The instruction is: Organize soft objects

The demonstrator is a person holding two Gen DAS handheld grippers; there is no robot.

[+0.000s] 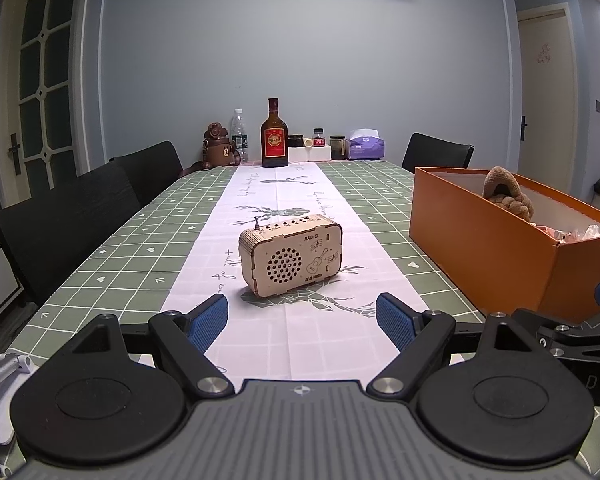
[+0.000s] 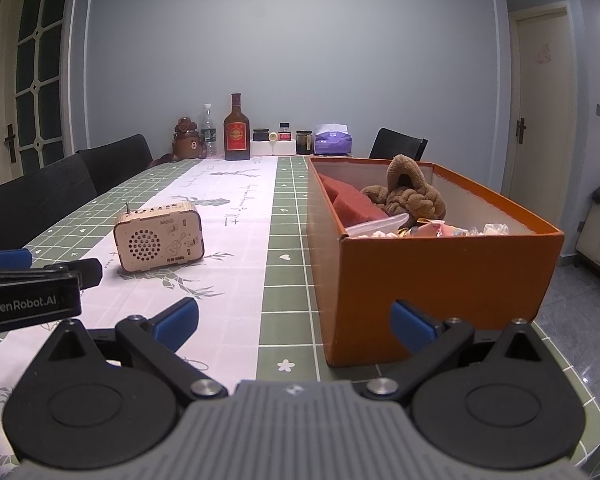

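An orange box (image 2: 440, 280) stands on the table's right side and also shows in the left wrist view (image 1: 480, 256). Inside it lie a brown plush toy (image 2: 408, 196), a red soft block (image 2: 352, 204) and light wrapped items (image 2: 440, 229). The plush also shows in the left wrist view (image 1: 508, 194). My left gripper (image 1: 302, 320) is open and empty, low over the table, facing a wooden radio (image 1: 290, 260). My right gripper (image 2: 294, 322) is open and empty, just in front of the box's near left corner.
The wooden radio (image 2: 158, 236) stands on the white runner. At the table's far end stand a brown bottle (image 1: 275, 136), a water bottle (image 1: 239, 134), a bear flask (image 1: 217, 144), jars and a tissue pack (image 1: 366, 146). Black chairs (image 1: 72, 224) line the left side.
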